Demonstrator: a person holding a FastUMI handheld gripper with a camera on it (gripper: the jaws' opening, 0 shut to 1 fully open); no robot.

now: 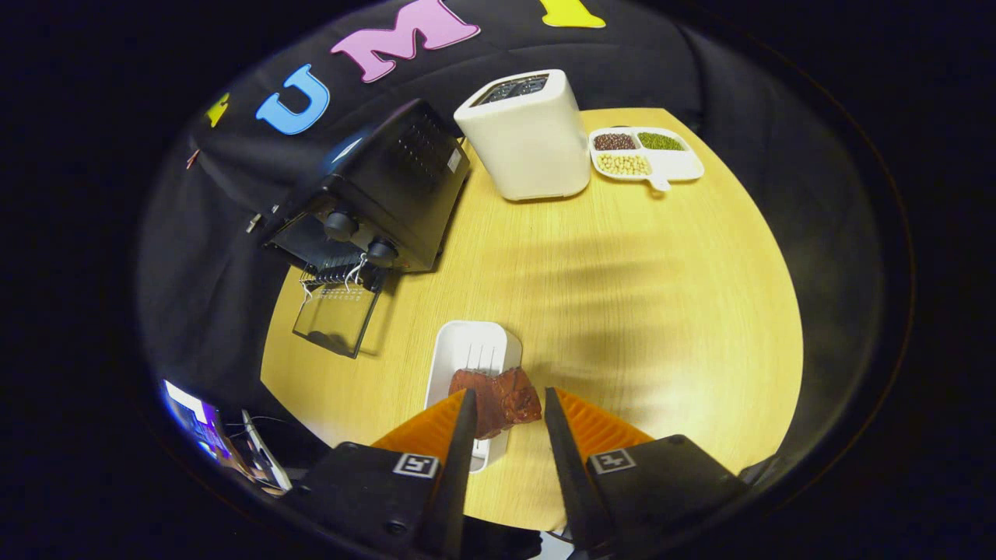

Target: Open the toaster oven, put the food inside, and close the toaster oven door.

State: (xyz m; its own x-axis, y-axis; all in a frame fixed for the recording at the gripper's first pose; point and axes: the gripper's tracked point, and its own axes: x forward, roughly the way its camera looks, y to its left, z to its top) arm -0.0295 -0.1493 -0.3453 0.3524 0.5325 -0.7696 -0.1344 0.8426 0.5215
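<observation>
Meat [498,400] is sitting between my jaws, both fingers pressing on it, lifted over the white tray [467,354] on the worktop [622,311]. Far left, the toaster oven [389,194] is standing with its glass door [336,317] hanging open.

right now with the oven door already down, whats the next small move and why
Probably carry the reddish-brown chunk of meat toward the black toaster oven. The gripper has the meat between its fingers, seemingly lifted over the white rectangular tray, though I cannot tell whether both fingers press on it. The oven's glass door lies folded open on the yellow wooden table, beyond the fingers.
</observation>
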